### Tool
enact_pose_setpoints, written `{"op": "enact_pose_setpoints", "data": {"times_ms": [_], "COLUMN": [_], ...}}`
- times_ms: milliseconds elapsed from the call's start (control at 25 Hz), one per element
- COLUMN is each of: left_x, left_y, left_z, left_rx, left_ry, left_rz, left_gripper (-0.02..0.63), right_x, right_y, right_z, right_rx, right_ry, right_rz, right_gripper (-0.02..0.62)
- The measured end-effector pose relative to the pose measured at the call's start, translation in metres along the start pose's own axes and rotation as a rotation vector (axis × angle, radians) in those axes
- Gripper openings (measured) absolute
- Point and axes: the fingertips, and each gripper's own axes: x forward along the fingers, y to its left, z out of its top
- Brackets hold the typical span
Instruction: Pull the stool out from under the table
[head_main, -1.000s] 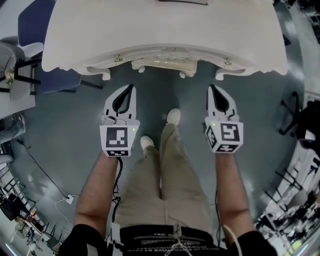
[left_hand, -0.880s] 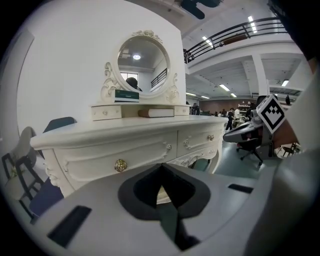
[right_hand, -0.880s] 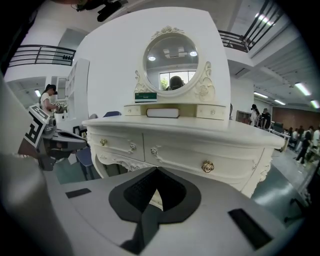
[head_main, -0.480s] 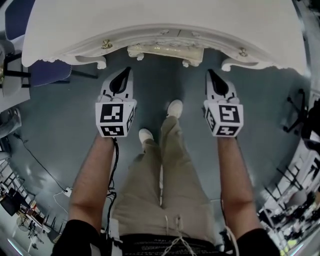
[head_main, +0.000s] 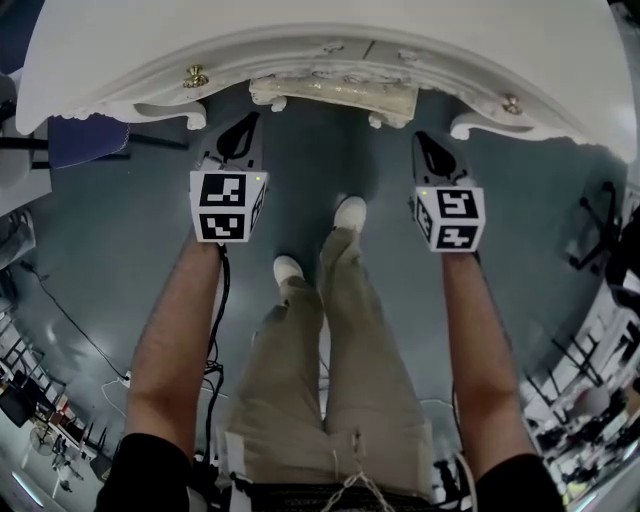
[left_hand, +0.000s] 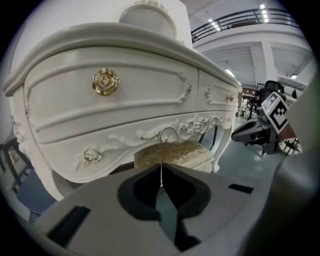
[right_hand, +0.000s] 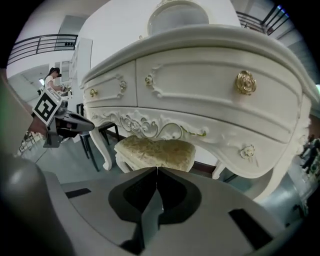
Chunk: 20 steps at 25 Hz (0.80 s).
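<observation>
A stool with a cream patterned cushion (head_main: 335, 92) sits tucked under the ornate white dressing table (head_main: 330, 40); it shows too in the left gripper view (left_hand: 172, 152) and the right gripper view (right_hand: 155, 150). My left gripper (head_main: 243, 125) is shut and empty, held just in front of the table's left side. My right gripper (head_main: 425, 140) is shut and empty too, a little in front of the table's right side. Both point toward the stool, apart from it. From the left gripper view (left_hand: 161, 167) and the right gripper view (right_hand: 157, 172) the jaw tips meet with nothing between them.
The table has gold drawer knobs (head_main: 196, 75) and curved white legs (head_main: 198, 122). A blue chair (head_main: 85, 140) stands at the left. The person's legs and white shoes (head_main: 349, 212) stand between the grippers on grey floor. A cable (head_main: 70, 320) trails at lower left.
Both grippers have moved forward toward the table and stool, and the table edge now fills more of the head view's top. Jaws stay shut.
</observation>
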Motion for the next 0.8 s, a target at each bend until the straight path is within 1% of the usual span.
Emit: {"op": "enact_pose_setpoints", "data": {"times_ms": [80,160,280,360,400,440,480,680,800], "left_x": [0.012,0.024,0.039,0.051,0.057,0.062,0.067,0.087,0.100], "left_y": [-0.001,-0.002,0.001,0.003,0.003,0.004,0.005,0.014,0.018], "left_z": [-0.006,-0.014,-0.025,-0.034,-0.037,-0.041,-0.044,-0.067,-0.081], "left_rx": [0.005,-0.008,-0.014,-0.006,-0.005,-0.005,-0.004,-0.003,-0.013], "left_ry": [0.001,0.006,0.011,0.023,0.029,0.035,0.041,0.082,0.099], "left_rz": [-0.004,-0.009,0.001,-0.002,-0.011,-0.021,-0.028,-0.039,-0.042], "left_gripper": [0.005,0.005,0.005,0.018,0.036,0.055,0.070,0.147,0.161], "right_x": [0.011,0.022,0.040,0.052,0.057,0.062,0.067,0.091,0.104], "right_y": [-0.002,-0.002,-0.002,-0.005,-0.006,-0.007,-0.008,-0.016,-0.020], "right_z": [-0.008,-0.016,-0.029,-0.038,-0.043,-0.048,-0.054,-0.083,-0.104], "right_rx": [-0.007,-0.015,-0.028,-0.027,-0.024,-0.021,-0.019,-0.026,-0.018], "right_ry": [0.021,0.039,0.064,0.086,0.098,0.110,0.123,0.181,0.229], "right_rz": [0.003,0.010,0.021,0.027,0.029,0.031,0.034,0.027,0.028], "right_gripper": [0.002,0.002,0.003,0.006,0.028,0.079,0.113,0.193,0.216]}}
